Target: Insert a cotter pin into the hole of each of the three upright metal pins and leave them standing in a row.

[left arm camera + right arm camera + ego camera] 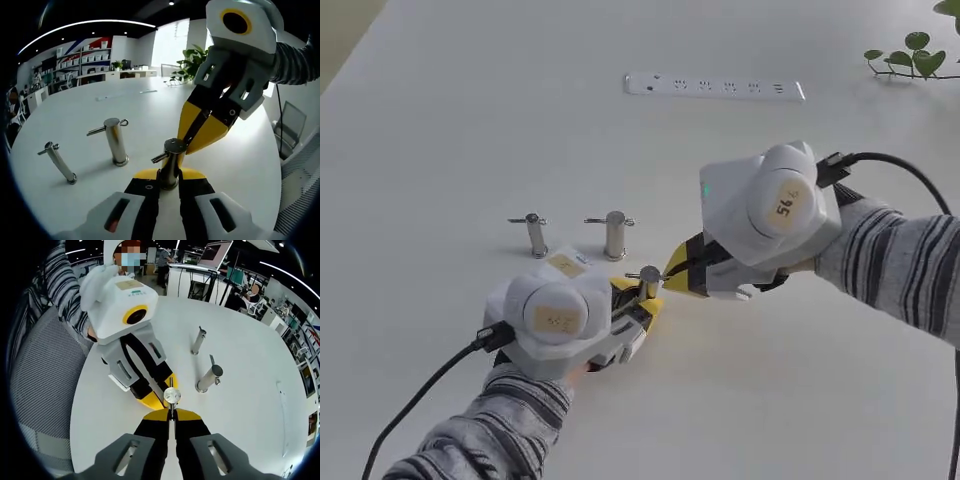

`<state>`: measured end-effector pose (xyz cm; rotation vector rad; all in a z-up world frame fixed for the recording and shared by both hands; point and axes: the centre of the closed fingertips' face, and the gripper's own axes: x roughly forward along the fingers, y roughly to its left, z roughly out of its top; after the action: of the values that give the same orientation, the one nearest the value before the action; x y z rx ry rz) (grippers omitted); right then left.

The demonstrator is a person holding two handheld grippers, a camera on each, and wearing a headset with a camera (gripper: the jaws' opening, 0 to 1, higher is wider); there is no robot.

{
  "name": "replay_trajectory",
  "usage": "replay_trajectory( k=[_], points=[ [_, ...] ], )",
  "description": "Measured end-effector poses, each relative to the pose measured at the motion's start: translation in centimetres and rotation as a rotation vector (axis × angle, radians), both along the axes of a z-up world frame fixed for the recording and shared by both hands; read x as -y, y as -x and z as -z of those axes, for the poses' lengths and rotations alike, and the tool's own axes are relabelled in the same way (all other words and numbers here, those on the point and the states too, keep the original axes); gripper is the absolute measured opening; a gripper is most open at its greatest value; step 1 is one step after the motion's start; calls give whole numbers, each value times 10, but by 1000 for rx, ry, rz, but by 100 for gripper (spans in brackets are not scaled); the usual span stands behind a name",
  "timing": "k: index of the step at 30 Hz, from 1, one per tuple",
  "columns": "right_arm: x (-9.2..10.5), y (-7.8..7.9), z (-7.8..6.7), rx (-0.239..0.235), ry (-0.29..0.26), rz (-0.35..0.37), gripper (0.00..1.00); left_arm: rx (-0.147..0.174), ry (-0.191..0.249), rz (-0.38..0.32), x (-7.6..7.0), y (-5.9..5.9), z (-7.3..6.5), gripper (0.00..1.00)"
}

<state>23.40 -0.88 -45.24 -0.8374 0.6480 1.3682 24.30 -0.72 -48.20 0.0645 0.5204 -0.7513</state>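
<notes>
Left gripper (169, 182) clamps the nearest metal pin (171, 160) at its base, steadying it upright for the push. Right gripper (187, 144), closed on the cotter pin (159, 158), feeds it through the hole. Beyond, middle pin (116, 142) and far pin (59, 162) stand finished, in line.

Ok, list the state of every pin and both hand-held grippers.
Left pin: upright.
Left cotter pin: through left pin.
Middle pin: upright.
Middle cotter pin: through middle pin.
Right pin: upright, clamped at base.
Right cotter pin: tip through right pin's hole.
Left hand-held gripper: shut on right pin.
Right hand-held gripper: shut on right cotter pin.
</notes>
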Motion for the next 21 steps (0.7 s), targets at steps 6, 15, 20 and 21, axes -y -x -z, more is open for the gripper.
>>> replay_trajectory(
  k=[6,15,20,21],
  points=[
    [0,1,-4,-3,-14,13,8,-3,3,-3,0,0,0,10],
    [13,2,-4,4,5,23,3,-3,2,-4,0,-1,0,10],
    [12,2,-5,1,-6,28,0,-3,1,-4,0,-1,0,10],
    [11,2,-5,6,-9,25,0,-4,2,-4,0,-1,0,10]
  ],
)
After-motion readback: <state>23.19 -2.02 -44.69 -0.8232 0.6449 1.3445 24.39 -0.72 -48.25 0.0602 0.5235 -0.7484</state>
